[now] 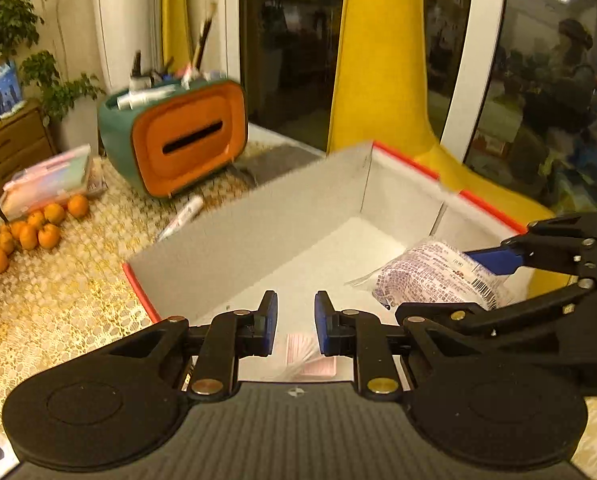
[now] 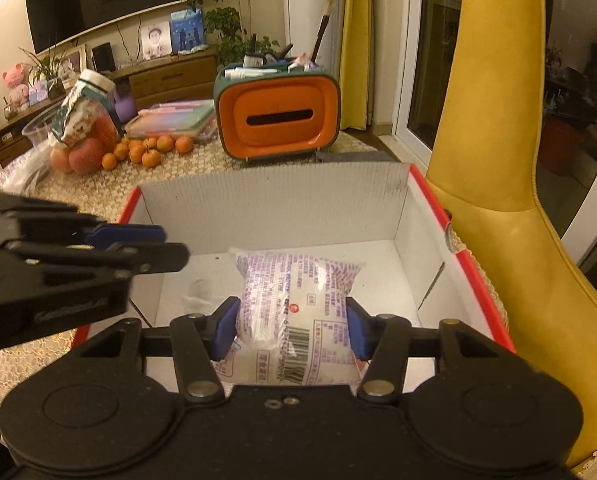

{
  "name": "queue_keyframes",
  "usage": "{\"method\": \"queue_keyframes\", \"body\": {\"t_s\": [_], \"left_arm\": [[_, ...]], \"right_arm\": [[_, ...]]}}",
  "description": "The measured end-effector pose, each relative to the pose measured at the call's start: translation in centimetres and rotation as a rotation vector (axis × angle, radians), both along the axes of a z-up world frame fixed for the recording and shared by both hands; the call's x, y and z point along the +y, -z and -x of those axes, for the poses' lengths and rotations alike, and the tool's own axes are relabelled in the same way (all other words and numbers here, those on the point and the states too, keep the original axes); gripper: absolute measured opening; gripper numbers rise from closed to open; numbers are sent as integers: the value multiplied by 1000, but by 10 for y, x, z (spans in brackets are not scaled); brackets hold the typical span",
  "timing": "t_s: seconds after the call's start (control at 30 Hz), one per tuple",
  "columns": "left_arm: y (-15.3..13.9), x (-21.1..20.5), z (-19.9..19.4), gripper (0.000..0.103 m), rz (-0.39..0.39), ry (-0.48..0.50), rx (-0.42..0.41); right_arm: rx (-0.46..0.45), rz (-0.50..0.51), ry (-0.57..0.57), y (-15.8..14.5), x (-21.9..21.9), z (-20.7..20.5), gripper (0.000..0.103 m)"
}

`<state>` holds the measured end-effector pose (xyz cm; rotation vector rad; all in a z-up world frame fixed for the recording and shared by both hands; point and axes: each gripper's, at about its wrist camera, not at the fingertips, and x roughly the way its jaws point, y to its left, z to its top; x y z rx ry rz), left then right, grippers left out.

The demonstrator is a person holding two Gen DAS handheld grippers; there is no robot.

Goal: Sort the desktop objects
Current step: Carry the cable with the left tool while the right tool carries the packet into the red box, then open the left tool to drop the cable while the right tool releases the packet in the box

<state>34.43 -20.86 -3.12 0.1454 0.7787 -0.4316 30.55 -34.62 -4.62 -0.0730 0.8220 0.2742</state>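
Observation:
A white cardboard box with red outer sides (image 1: 258, 220) (image 2: 274, 204) sits on the table. My right gripper (image 2: 292, 330) is shut on a white plastic packet with purple print (image 2: 298, 300) and holds it inside the box; the packet also shows in the left wrist view (image 1: 430, 276). My left gripper (image 1: 295, 326) hovers over the box's near left part, its jaws slightly apart with nothing between them. A small pink packet (image 1: 310, 356) lies on the box floor below it. The left gripper shows in the right wrist view (image 2: 138, 244).
An orange and teal tissue-box organiser with pens (image 1: 178, 132) (image 2: 276, 120) stands behind the box. Several tangerines (image 1: 38, 228) (image 2: 150, 152), a pastel case (image 1: 50, 180), a marker (image 1: 182, 216), apples and a snack bag (image 2: 82, 120) lie to the left. A yellow chair (image 2: 498, 160) stands to the right.

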Motion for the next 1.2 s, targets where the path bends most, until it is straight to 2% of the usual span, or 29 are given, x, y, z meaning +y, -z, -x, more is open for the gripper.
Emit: {"method": "queue_keyframes", "body": {"t_s": [0.13,0.3,0.53,0.7,1.03,1.2], "left_arm": [[11,3,-7,19,13,-23,31],[15,7,-1,19,24,-2,37],[20,10,4,19,28,4,44],[15,14,10,19,55,0,42],[-10,27,36,19,100,-19,8],[-23,33,56,19,123,-16,-12]], "right_arm": [[25,36,-28,13,7,-6,53],[58,65,-29,30,12,-18,53],[106,49,-16,44,13,-22,57],[71,57,-26,34,11,-11,64],[9,16,-48,3,7,15,65],[-22,4,-59,-12,9,28,70]]}}
